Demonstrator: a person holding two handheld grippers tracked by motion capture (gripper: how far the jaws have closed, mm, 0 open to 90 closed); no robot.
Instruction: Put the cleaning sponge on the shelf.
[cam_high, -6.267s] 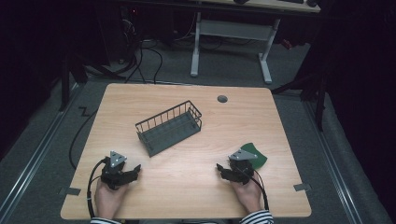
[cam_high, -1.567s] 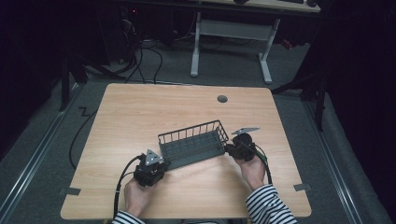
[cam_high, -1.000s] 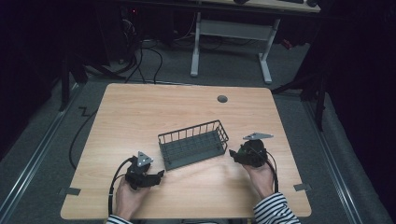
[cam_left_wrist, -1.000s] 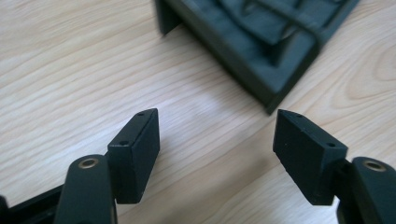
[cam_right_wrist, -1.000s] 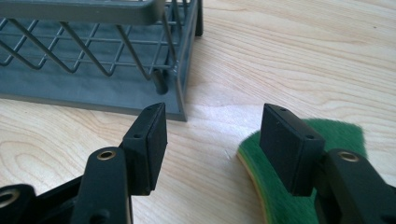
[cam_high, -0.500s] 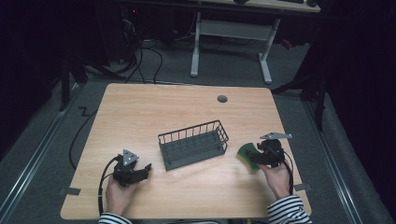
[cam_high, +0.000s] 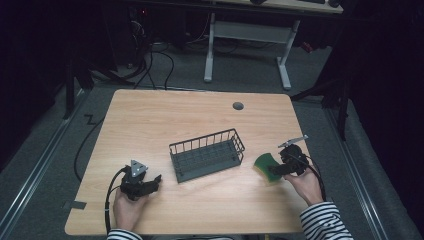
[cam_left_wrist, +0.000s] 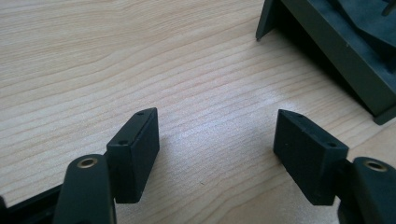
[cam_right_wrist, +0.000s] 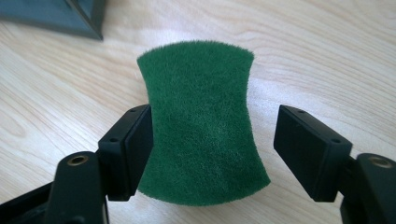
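Note:
A dark wire basket (cam_high: 205, 141) stands at the middle of the wooden table (cam_high: 165, 115). To its right lies a green scouring sponge (cam_high: 264, 165), flat on the wood. My right gripper (cam_high: 276, 170) reaches it from the right. In the right gripper view the sponge (cam_right_wrist: 201, 126) lies between the jaws of that gripper (cam_right_wrist: 212, 140), which have just been opening; the left pad is at its edge and the right pad stands clear of it. My left gripper (cam_high: 156, 182) rests open on bare wood, left of the basket. In the left gripper view nothing is between its jaws (cam_left_wrist: 215, 144).
The basket's corner (cam_left_wrist: 336, 51) lies ahead and to the right of the left jaws. A small round grommet (cam_high: 238, 106) is set into the far part of the table. Beyond the table stand the white legs of a desk (cam_high: 210, 45), with cables on the floor.
My right hand has moved right from the basket's end to the sponge and now has its jaws around it. My left hand has drawn back left, away from the basket.

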